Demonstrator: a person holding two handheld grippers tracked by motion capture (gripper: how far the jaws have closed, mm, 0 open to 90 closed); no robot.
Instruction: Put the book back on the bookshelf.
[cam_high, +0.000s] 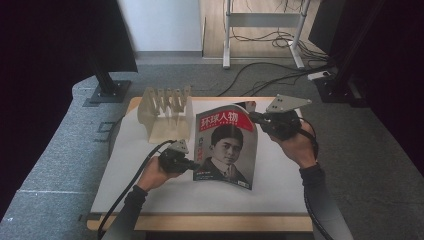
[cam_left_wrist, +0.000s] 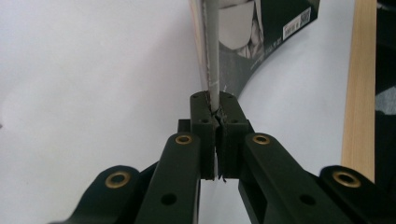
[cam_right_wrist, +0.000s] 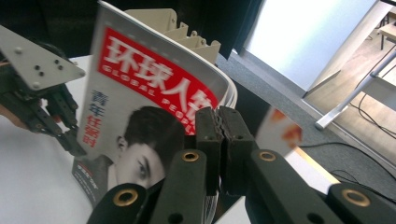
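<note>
One magazine (cam_high: 226, 146) | left gripper (cam_high: 196, 164) clamps it | right gripper (cam_high: 254, 118) clamps it | one rack (cam_high: 165, 114)

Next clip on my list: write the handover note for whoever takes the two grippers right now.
Left gripper: shut on the magazine, at its lower left edge.
Right gripper: shut on the magazine's upper right edge.
Magazine: held upright and bowed, cover toward the person, above the white sheet on the table.
Slotted rack: stands behind and to the left, slots empty.
Done: magazine lifted in both grippers.
Left, probably: carry it to the rack and slot it in.
</note>
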